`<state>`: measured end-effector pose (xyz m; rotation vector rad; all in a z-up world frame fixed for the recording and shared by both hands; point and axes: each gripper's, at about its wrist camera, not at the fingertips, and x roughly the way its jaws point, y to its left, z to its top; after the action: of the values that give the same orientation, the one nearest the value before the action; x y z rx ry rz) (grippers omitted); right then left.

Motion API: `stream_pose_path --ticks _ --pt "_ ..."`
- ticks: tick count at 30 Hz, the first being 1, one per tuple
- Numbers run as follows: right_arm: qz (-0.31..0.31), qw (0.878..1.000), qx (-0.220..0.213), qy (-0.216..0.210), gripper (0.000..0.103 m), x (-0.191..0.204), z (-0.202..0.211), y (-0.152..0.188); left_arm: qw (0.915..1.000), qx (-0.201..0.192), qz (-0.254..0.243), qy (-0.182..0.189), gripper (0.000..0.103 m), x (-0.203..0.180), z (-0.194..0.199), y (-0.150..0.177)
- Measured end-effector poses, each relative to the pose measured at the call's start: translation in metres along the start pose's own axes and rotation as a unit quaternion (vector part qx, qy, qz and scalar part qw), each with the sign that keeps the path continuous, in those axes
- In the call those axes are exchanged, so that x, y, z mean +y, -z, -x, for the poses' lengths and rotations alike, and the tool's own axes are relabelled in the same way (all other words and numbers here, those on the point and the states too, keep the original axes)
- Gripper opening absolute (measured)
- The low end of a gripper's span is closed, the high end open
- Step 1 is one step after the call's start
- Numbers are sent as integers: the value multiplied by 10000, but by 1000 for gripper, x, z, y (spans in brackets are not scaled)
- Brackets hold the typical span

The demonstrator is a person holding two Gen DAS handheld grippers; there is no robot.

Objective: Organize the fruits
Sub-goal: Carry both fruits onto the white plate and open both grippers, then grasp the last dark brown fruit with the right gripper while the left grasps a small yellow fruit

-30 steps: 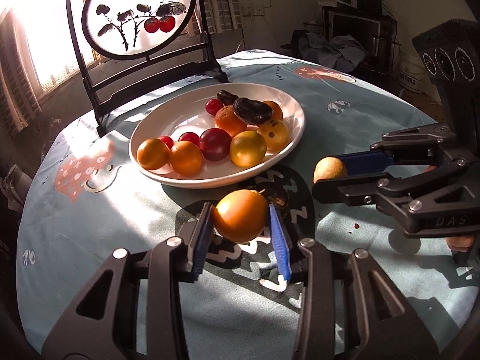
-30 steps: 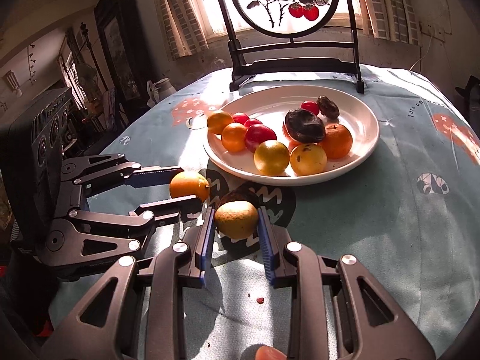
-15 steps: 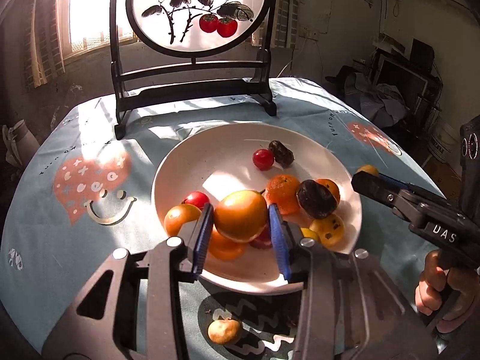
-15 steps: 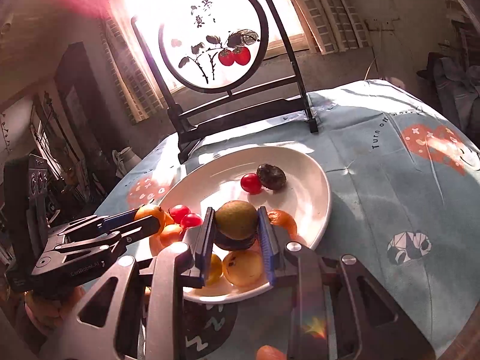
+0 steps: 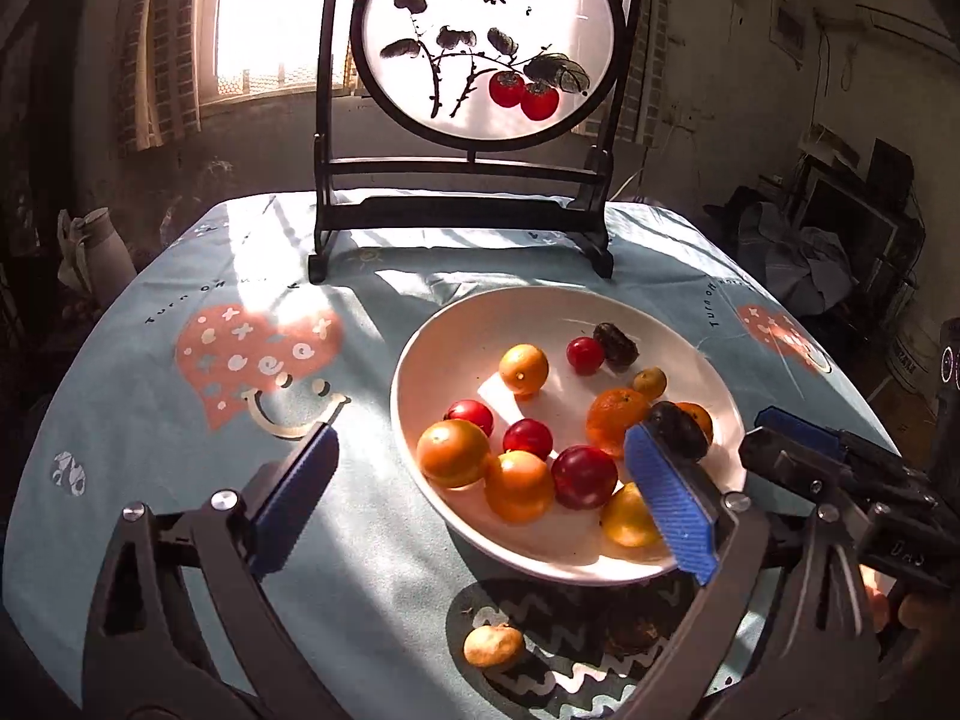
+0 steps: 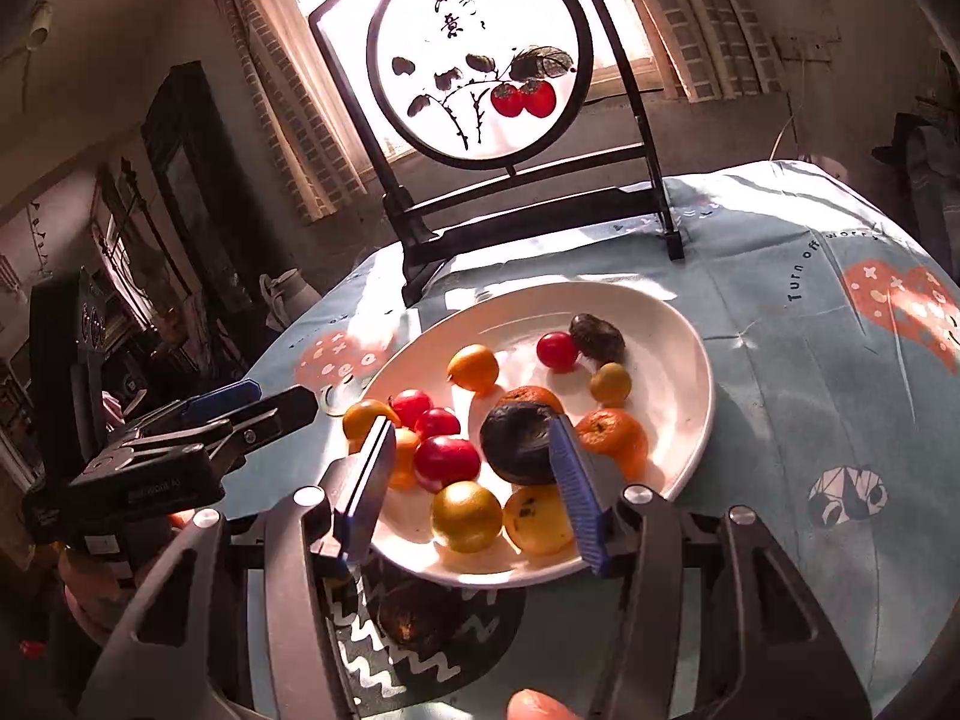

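A white plate [image 5: 456,324] [image 6: 678,324] on the blue tablecloth holds several orange, yellow, red and dark fruits. An orange fruit [image 5: 524,366] [image 6: 473,367] and a small yellowish fruit [image 5: 651,382] [image 6: 610,383] lie free in the plate's middle. My left gripper [image 5: 480,498] is open and empty above the plate's near left rim. My right gripper [image 6: 474,480] is open and empty above the near fruits. A small tan fruit [image 5: 493,646] lies on the cloth in front of the plate. A dark fruit [image 6: 414,615] lies there too.
A framed round painting on a black stand [image 5: 480,60] [image 6: 480,72] stands behind the plate. The right gripper shows at the right edge of the left wrist view [image 5: 840,480]; the left gripper shows at the left of the right wrist view [image 6: 180,450]. Cluttered room beyond the table edges.
Both grippers carried their fruits from the cloth over the plate, then opened. The orange fruit and the small yellowish fruit now lie in the plate. Both grippers are empty.
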<state>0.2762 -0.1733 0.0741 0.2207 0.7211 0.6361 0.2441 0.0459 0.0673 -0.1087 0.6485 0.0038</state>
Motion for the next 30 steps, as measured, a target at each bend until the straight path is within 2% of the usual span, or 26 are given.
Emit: stream_pose_path --ticks 4,5,8,12,19,27,30 --pt "751 9953 512 -330 58 41 -5 28 9985 2 147 -526 101 26 12 30" --pt "1024 9922 652 -283 58 52 -9 34 9979 77 170 -619 101 31 12 36" --pt "1577 9820 1009 237 58 69 -25 53 9956 302 151 -873 101 39 10 48" --pt "1470 9770 1505 348 58 60 -44 64 9941 360 198 -1001 101 44 11 49" --pt "1602 9721 1541 750 58 55 -57 67 9941 326 147 -1023 101 41 14 49" --pt "1625 9708 1567 807 58 55 -60 67 9945 319 151 -984 101 40 16 49" --pt "1659 9694 1605 837 52 57 -62 68 9945 327 179 -981 101 41 16 49"
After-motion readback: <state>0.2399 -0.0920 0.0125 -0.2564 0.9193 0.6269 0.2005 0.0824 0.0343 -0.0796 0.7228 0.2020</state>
